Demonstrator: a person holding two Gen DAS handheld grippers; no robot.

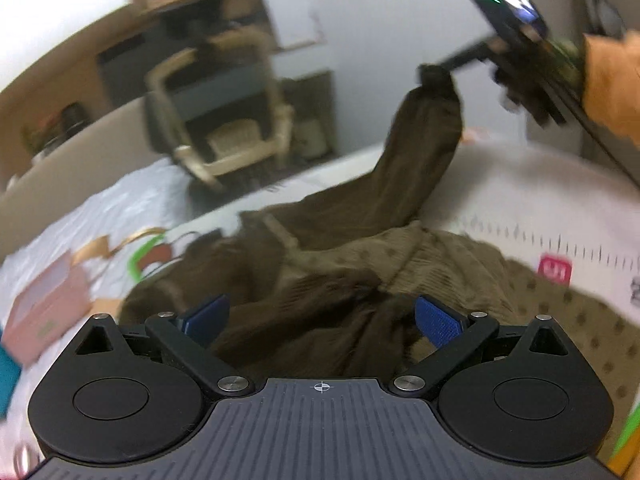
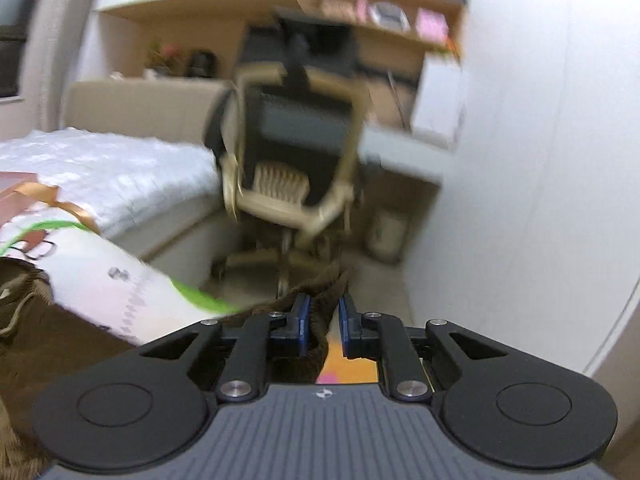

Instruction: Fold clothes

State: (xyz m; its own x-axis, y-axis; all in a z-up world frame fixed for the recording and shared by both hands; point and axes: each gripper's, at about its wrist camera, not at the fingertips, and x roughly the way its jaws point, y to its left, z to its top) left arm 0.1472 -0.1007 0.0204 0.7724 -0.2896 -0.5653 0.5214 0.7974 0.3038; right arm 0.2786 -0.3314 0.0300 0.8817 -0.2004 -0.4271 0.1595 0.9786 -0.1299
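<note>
Dark brown knitted garment (image 1: 320,280) heaped and unfolded on the white printed bed cover (image 1: 520,200); folding is barely begun.

One end of the garment is raised high by the right gripper (image 2: 323,314), its jaws apparently pinched on the cloth, though blur hinders certainty. The left gripper (image 1: 320,320) is held low over the heap, jaws spread and empty.

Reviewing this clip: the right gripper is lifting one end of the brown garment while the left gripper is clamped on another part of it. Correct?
Not quite. The left gripper is open above the brown garment, as the left wrist view shows. The right gripper does lift one end.
</note>
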